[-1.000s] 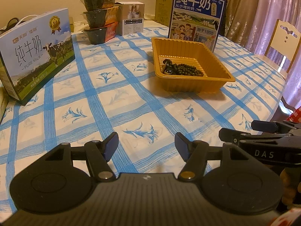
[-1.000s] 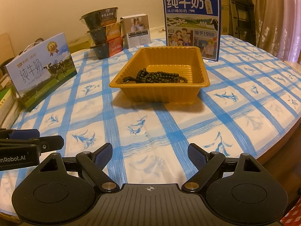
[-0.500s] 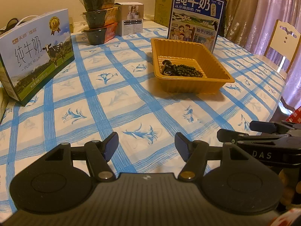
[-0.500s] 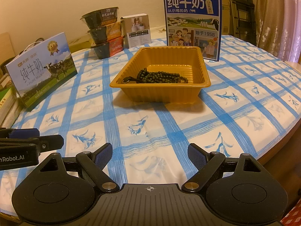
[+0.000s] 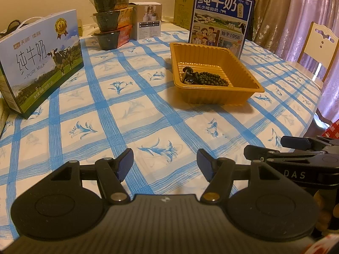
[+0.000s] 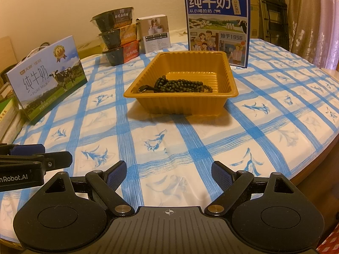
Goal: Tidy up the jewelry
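Bead string [image 6: 184, 85] lies lengthwise across the tray [image 6: 180, 105] floor.

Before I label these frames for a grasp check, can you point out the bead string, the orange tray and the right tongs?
bead string [image 6: 186, 84]: right wrist view, middle of the bead pile.
orange tray [image 6: 180, 105]: right wrist view, near outer wall.
right tongs [image 6: 168, 174]: right wrist view, gap midway between the fingertips.

Dark beads [image 5: 208, 78] lie in the orange tray [image 5: 252, 84] on the checked tabletop [image 5: 127, 110]; left gripper [image 5: 164, 162] empty, fingers [image 5: 125, 164] apart.
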The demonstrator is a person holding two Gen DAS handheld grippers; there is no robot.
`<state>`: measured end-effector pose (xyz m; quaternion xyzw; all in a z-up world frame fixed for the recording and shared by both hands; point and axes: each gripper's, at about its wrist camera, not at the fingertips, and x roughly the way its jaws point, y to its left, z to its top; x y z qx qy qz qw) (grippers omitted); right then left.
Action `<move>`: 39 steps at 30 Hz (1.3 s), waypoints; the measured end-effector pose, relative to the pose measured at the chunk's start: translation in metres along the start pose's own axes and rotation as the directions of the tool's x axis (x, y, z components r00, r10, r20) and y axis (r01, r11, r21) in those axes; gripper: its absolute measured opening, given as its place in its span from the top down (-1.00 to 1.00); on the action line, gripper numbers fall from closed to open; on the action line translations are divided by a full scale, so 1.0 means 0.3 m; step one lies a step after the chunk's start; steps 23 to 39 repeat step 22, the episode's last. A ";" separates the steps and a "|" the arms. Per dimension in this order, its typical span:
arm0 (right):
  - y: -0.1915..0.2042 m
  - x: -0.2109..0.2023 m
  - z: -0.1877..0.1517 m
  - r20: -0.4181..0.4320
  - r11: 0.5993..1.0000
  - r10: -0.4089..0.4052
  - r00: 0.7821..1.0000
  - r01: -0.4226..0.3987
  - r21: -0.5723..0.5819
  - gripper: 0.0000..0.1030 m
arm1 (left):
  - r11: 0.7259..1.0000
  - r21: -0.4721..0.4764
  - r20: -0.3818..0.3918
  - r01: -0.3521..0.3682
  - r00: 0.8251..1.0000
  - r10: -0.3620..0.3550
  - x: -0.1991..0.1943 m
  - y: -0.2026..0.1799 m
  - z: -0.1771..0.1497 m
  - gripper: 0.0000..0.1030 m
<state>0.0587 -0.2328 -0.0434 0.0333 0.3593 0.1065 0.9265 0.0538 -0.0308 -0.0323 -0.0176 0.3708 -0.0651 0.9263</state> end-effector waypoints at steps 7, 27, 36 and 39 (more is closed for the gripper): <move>0.001 0.002 0.000 -0.001 1.000 0.000 1.000 0.000 0.001 -0.68 | 1.000 0.000 0.000 0.000 1.000 0.000 0.000 0.001 0.000 -0.23; 0.000 0.002 0.001 -0.002 1.000 0.000 1.000 0.000 0.000 -0.68 | 1.000 -0.004 0.001 -0.018 1.000 0.018 0.014 -0.001 -0.008 -0.27; 0.000 0.002 0.001 -0.002 1.000 0.000 1.000 0.000 0.000 -0.68 | 1.000 -0.004 0.001 -0.018 1.000 0.018 0.014 -0.001 -0.008 -0.27; 0.000 0.002 0.001 -0.002 1.000 0.000 1.000 0.000 0.000 -0.68 | 1.000 -0.004 0.001 -0.018 1.000 0.018 0.014 -0.001 -0.008 -0.27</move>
